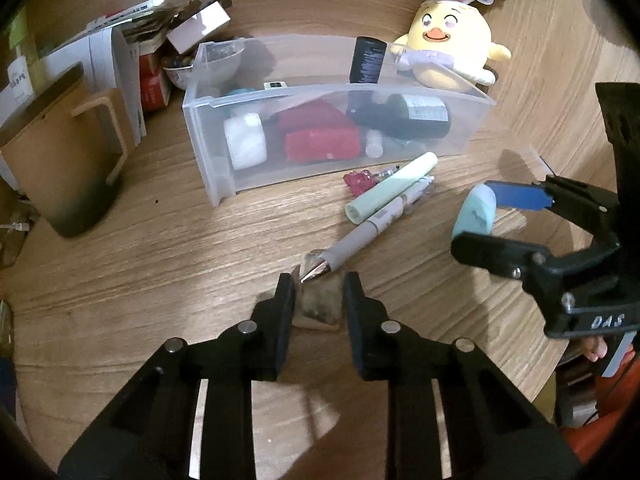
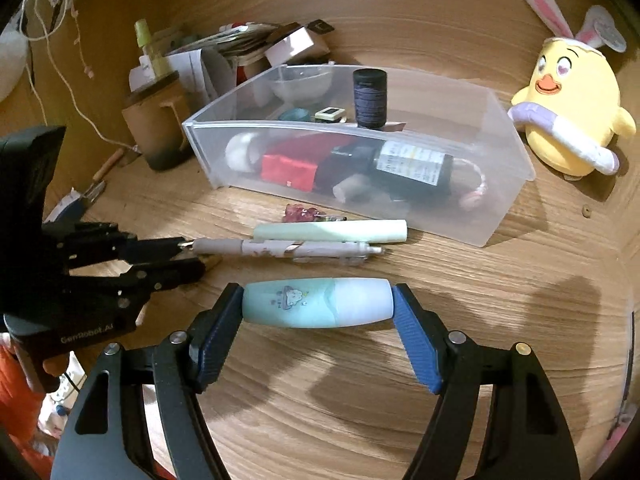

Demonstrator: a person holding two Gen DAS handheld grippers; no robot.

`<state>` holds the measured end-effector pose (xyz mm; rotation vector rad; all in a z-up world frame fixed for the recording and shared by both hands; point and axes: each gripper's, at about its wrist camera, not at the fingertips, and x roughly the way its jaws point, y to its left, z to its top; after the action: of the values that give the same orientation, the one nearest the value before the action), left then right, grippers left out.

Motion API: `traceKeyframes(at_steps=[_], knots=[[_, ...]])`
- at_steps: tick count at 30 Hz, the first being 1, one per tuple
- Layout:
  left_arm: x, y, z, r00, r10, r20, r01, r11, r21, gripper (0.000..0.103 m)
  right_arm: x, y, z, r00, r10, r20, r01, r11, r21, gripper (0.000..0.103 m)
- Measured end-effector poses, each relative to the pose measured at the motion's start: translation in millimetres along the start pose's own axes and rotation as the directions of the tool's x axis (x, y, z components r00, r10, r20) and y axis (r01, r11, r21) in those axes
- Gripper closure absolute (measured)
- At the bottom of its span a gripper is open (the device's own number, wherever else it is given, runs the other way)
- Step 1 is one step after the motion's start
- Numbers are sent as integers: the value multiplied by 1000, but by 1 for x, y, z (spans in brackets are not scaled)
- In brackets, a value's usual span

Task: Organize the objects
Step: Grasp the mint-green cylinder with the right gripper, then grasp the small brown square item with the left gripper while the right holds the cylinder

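The stubby teal highlighter (image 2: 318, 304) is clamped end to end between the right gripper's (image 2: 318, 312) blue pads, just above the wooden desk (image 2: 360, 420). The left gripper (image 1: 318, 296) is pinched on a small brownish packet (image 1: 320, 308), though I can't tell what it is, right by the tip of the grey pen (image 1: 360, 236). The clear bin (image 1: 400, 92) sits behind, well stuffed.

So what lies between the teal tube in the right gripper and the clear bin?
In the right wrist view, a grey pen, then a mint pen and a small red charm, lie between tube and bin.
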<state>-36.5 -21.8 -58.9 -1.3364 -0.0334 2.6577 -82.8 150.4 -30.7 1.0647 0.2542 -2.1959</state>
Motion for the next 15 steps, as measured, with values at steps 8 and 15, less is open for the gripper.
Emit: traceKeyframes(at_steps=[8, 15], knots=[[-26, 0, 6, 998, 22, 60, -21, 1000, -21, 80, -3, -6, 1, 1000, 14, 27, -14, 1000, 28, 31], [-30, -5, 6, 998, 24, 56, -24, 1000, 11, 80, -11, -12, 2, 999, 21, 48, -23, 999, 44, 31]])
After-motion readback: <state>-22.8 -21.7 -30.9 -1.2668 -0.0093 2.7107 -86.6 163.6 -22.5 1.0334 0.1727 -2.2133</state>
